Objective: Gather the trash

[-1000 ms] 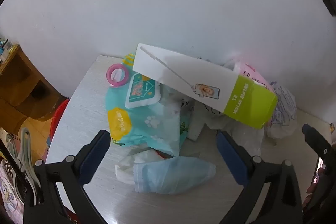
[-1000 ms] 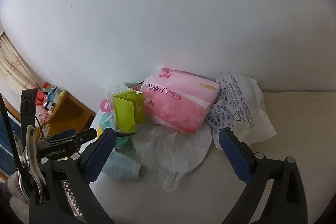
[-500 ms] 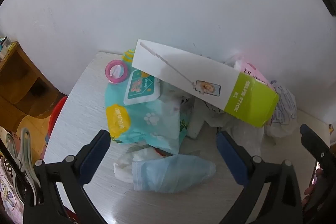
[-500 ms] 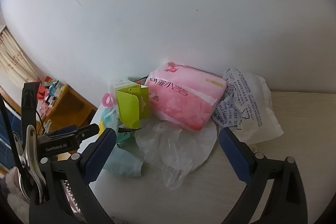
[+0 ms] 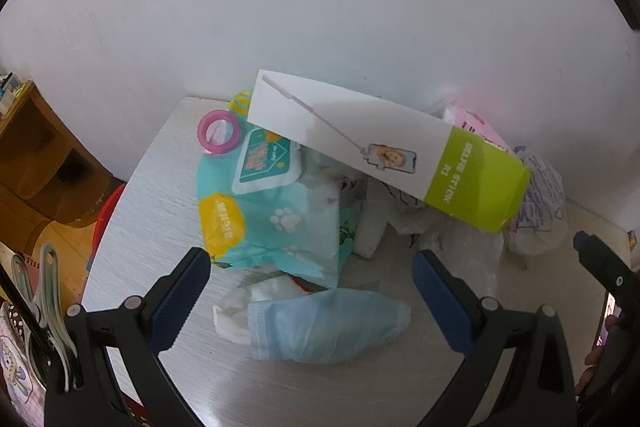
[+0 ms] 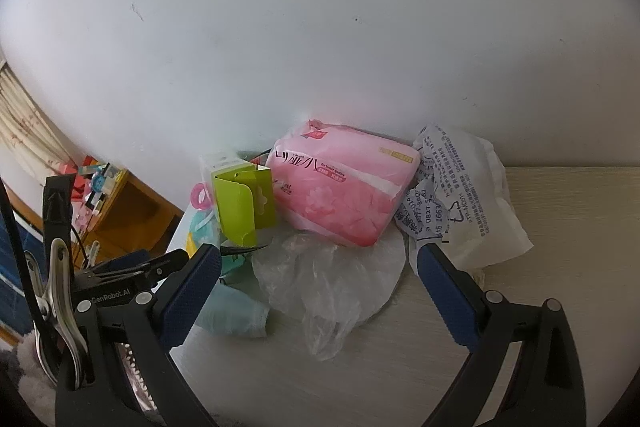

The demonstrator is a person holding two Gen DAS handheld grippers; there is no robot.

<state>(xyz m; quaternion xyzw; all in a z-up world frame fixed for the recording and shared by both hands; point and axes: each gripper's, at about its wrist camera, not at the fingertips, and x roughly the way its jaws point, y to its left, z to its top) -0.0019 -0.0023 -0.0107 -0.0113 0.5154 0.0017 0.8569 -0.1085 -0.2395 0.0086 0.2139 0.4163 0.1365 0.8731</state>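
Observation:
A heap of trash lies on a pale table (image 5: pixel 156 195) against a white wall. A blue face mask (image 5: pixel 324 327) and a white tissue (image 5: pixel 236 315) lie nearest, between the fingers of my open left gripper (image 5: pixel 312 291), which holds nothing. Behind them sit a teal wet-wipes pack (image 5: pixel 276 215) and a tilted white-and-green selfie-stick box (image 5: pixel 384 147). My right gripper (image 6: pixel 320 279) is open and empty over a clear plastic bag (image 6: pixel 332 279). Beyond it rest a pink pad pack (image 6: pixel 344 183) and a crumpled printed white bag (image 6: pixel 460 203).
A pink tape ring (image 5: pixel 219 131) lies at the table's far left corner. A wooden shelf unit (image 5: pixel 36 163) stands left of the table, with something red (image 5: pixel 107 215) at the table's edge. The right gripper's tip (image 5: pixel 600 267) shows at the left wrist view's right side.
Both grippers have drifted slightly; the trash sits a little higher in the right wrist view and has shifted a little in the left. Nothing on the table has been touched.

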